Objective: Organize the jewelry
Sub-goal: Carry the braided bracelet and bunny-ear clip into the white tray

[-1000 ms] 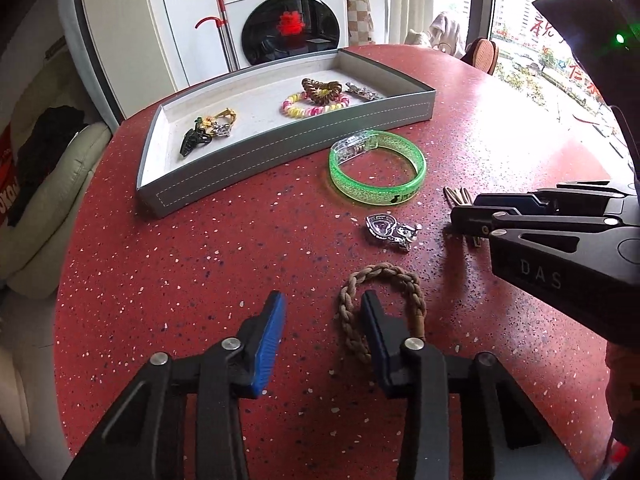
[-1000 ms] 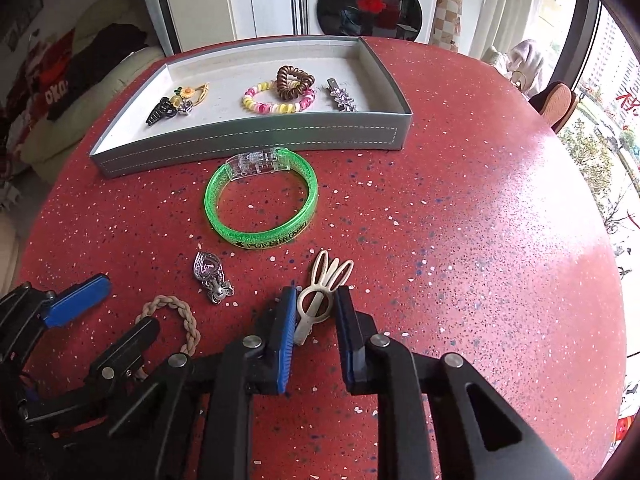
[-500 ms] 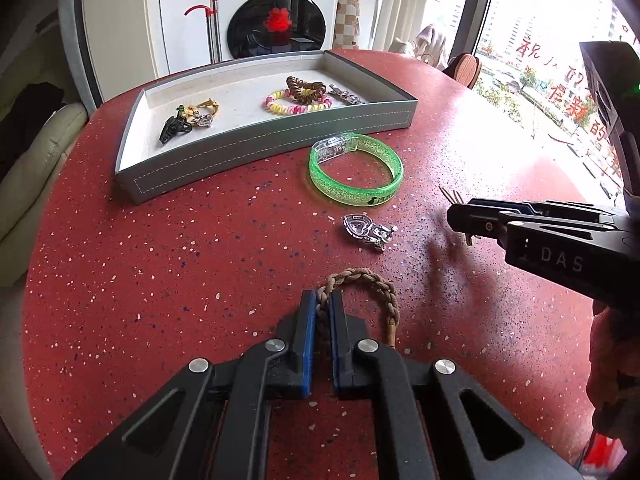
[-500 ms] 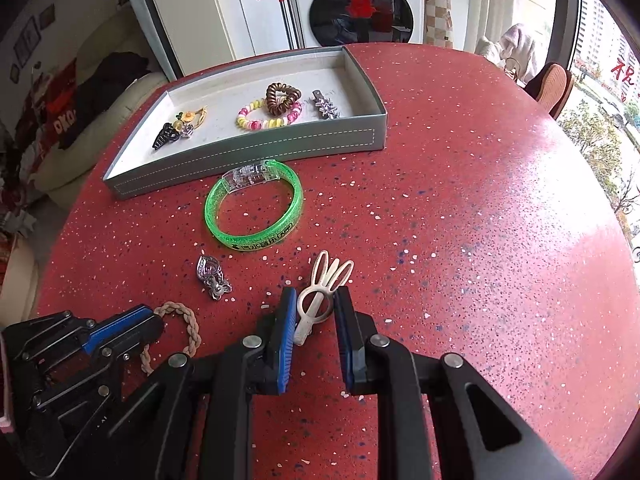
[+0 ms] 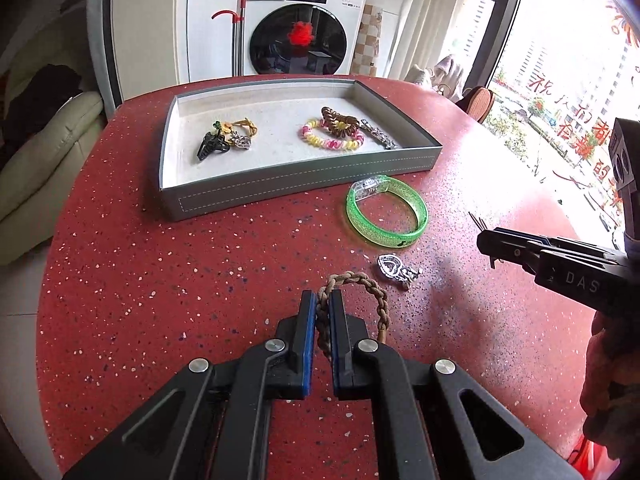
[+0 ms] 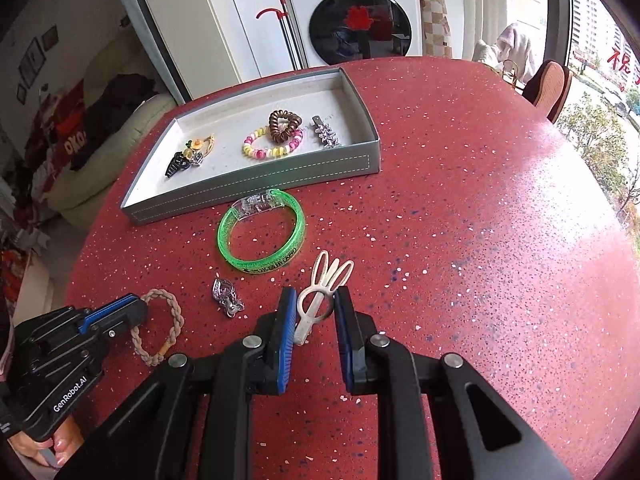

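In the left wrist view my left gripper (image 5: 322,300) is shut on a tan braided bracelet (image 5: 376,292), whose loop hangs to the right of the pads. In the right wrist view my right gripper (image 6: 314,300) is shut on the ring of a cream rabbit-ear hair clip (image 6: 320,280). The left gripper (image 6: 136,308) and the braided bracelet (image 6: 172,308) show at that view's lower left. A grey tray (image 5: 300,188) with a white floor holds several hair ties, clips and a bead bracelet. A green bangle (image 5: 400,236) and a silver heart charm (image 5: 394,268) lie on the red table before the tray.
The round red speckled table (image 6: 480,240) drops off at its left and right edges. A cream sofa (image 5: 48,176) stands to the left, a washing machine (image 5: 300,36) behind the tray, and a chair (image 6: 548,84) by the window. The right gripper's body (image 5: 560,264) reaches in beside the charm.
My left gripper went from open around the braided bracelet to shut on it. Both grippers have risen a little and shifted towards the tray; the right one kept hold of the hair clip.
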A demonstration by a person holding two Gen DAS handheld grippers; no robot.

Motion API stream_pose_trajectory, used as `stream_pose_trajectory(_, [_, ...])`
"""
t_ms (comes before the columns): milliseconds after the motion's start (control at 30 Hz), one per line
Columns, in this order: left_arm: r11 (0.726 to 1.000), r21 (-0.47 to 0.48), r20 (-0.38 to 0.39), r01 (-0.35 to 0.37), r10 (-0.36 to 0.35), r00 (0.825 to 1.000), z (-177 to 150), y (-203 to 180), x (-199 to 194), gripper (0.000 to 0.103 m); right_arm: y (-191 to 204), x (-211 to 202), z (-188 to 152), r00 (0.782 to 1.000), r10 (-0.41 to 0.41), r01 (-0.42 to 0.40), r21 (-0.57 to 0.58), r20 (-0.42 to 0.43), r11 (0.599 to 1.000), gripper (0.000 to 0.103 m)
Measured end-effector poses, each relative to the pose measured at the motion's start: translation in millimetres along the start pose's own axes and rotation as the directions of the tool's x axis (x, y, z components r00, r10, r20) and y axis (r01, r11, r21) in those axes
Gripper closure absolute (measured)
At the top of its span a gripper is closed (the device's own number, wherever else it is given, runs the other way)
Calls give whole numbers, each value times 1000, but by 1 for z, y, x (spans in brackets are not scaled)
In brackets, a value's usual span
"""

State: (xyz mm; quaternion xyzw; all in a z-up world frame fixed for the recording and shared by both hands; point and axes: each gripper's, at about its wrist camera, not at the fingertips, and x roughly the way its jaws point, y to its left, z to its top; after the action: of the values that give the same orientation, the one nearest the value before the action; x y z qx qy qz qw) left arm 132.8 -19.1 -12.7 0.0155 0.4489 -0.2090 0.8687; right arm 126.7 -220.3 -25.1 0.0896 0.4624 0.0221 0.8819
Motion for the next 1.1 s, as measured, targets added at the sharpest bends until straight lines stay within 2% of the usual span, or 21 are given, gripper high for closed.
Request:
stream_pose_trajectory(367, [999, -27, 82, -25, 27, 996, 42, 21, -10, 78, 1, -4, 28, 998, 50, -50, 5, 30, 999, 82])
stream_pose_trajectory(700, [997, -60, 110, -53, 60, 992, 81, 40, 3, 78, 6, 4, 64, 997, 57, -56, -20, 48, 998, 82])
stream_pose_trajectory(1100, [991, -71, 77, -109, 115, 990, 118, 59, 43, 78, 10, 39, 116, 997, 68, -67, -18, 48, 998, 82])
